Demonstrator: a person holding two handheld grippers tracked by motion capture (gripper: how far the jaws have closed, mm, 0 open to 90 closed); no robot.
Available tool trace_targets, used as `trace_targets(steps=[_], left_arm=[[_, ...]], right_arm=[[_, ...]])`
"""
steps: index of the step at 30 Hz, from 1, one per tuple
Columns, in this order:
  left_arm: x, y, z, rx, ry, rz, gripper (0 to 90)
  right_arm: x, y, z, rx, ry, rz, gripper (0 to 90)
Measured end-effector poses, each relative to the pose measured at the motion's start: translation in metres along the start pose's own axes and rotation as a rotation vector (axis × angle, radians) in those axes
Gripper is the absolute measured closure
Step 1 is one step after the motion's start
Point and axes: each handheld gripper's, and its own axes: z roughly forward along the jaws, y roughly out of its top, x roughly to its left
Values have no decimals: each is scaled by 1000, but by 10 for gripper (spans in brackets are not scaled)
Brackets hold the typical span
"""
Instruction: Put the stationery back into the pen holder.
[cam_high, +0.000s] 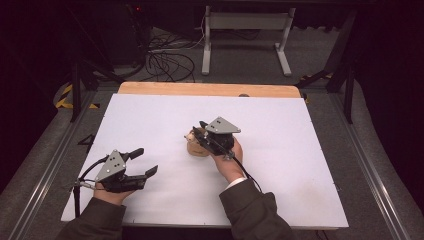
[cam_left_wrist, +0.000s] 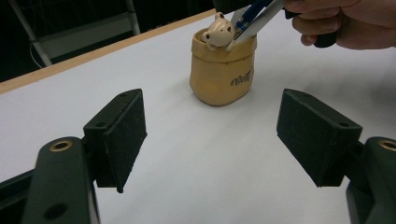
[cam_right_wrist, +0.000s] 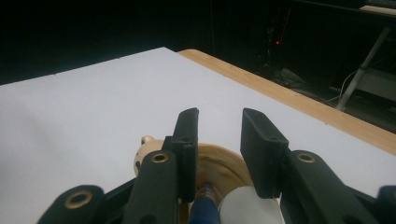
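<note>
A tan sack-shaped pen pot (cam_high: 197, 149) with a small bear head (cam_left_wrist: 219, 33) on its rim stands in the middle of the white board (cam_high: 280, 165). A blue pen and a white pen (cam_left_wrist: 254, 21) lean out of it toward the right hand (cam_left_wrist: 345, 23). My right gripper (cam_high: 200, 131) hovers over the pot (cam_right_wrist: 222, 168), its jaws a little apart. The pen tops (cam_right_wrist: 243, 207) lie low between the jaws, and the pads do not press on them. My left gripper (cam_high: 145, 161) rests near the front left, wide open and empty, pointing at the pot (cam_left_wrist: 222, 77).
The white board lies on a wooden table whose edge (cam_high: 210, 89) shows at the far side. Beyond it are a white table frame (cam_high: 245, 30) and loose cables (cam_high: 170, 62) on the floor. Bare board lies between my left gripper (cam_left_wrist: 210, 135) and the pot.
</note>
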Motion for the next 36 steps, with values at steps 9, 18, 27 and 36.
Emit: trace_targets(steps=[9,18,27,36], left_arm=[[1,0,0,2,4,-3,244],[2,-1,-3,0,14,-9,238],[3,-2,-6,-2,29,-13,230],[4,-2,-6,-1,31,-10,224]], right_arm=[[-4,1,-7,-17,8,19,512],[-8,2,-14,-66,45,53,379],[-13,0,-30,-116,68,75,292],[-16,-9,-43,-123,83,88,237]])
